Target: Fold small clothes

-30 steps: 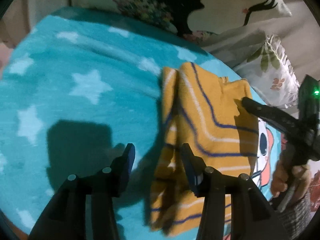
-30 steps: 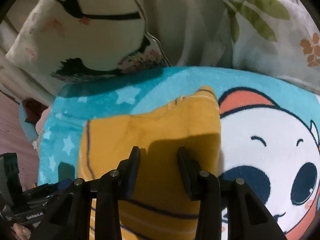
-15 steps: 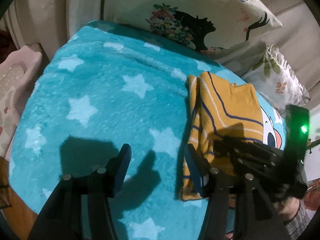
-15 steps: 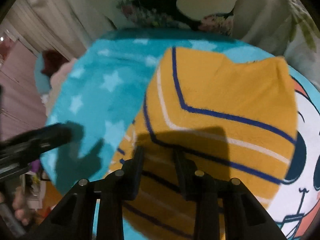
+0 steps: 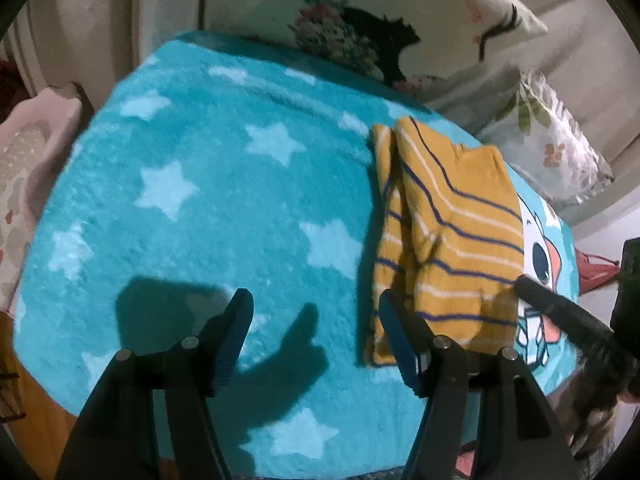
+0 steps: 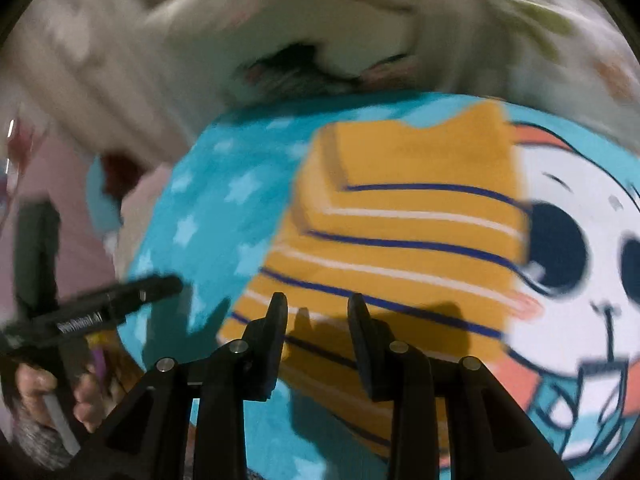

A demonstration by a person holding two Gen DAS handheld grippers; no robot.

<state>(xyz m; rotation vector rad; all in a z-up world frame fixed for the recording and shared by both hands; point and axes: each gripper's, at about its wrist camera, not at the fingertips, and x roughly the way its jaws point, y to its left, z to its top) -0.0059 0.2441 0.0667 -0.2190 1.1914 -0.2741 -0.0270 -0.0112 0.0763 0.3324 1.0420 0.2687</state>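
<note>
Folded garment [image 5: 452, 236]: a small mustard-yellow knit with thin navy and white stripes, lying flat in a rough rectangle on a turquoise star-patterned blanket [image 5: 208, 208]; one narrower layer shows along its left edge in the left wrist view, and a notch marks its far edge. It sits toward the blanket's right side, its right edge touching a printed cartoon face [image 6: 576, 280] in white, orange and navy. Behind the blanket stand a cream pillow [image 5: 400, 20] with a black silhouette and floral print, and a leaf-patterned pillow [image 5: 552, 148] to the right; a pale pink object [image 5: 36, 136] lies off the blanket's left edge. Nothing covers the garment apart from the grippers' shadows. Left gripper [image 5: 316, 320]: jaws have just been opening and stand wide apart above bare blanket, just left of the garment's near corner, with nothing between them. Right gripper [image 6: 318, 316]: jaws stand partly open above the garment's near edge, with no fold of cloth seen gripped; this view is motion-blurred. In that view the left gripper appears at lower left in a hand [image 6: 48, 392], bearing white lettering too blurred to read with certainty.
</note>
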